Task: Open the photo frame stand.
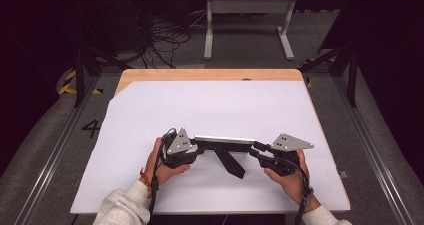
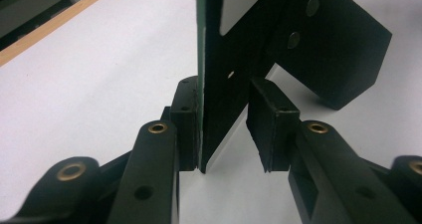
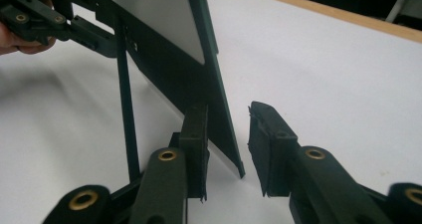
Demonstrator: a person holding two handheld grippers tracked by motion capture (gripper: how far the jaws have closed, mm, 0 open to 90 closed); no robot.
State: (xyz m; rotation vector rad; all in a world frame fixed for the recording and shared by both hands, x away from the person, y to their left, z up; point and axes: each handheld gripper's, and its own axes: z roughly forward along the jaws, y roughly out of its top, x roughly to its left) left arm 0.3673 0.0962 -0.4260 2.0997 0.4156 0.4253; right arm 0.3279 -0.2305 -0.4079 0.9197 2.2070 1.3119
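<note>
From above I read one sign: a dark numeral "4" [image 1: 91,128] marked on the grey carpeted floor [image 1: 45,150] left of my bench. Beside it, yellow-and-black hazard tape [image 1: 67,82] lies on that floor, without lettering. Nothing else I see carries readable text.

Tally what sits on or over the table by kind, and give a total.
Frame with stand: 1
Claws: 2, left and right
White sheet: 1
Total: 4
</note>
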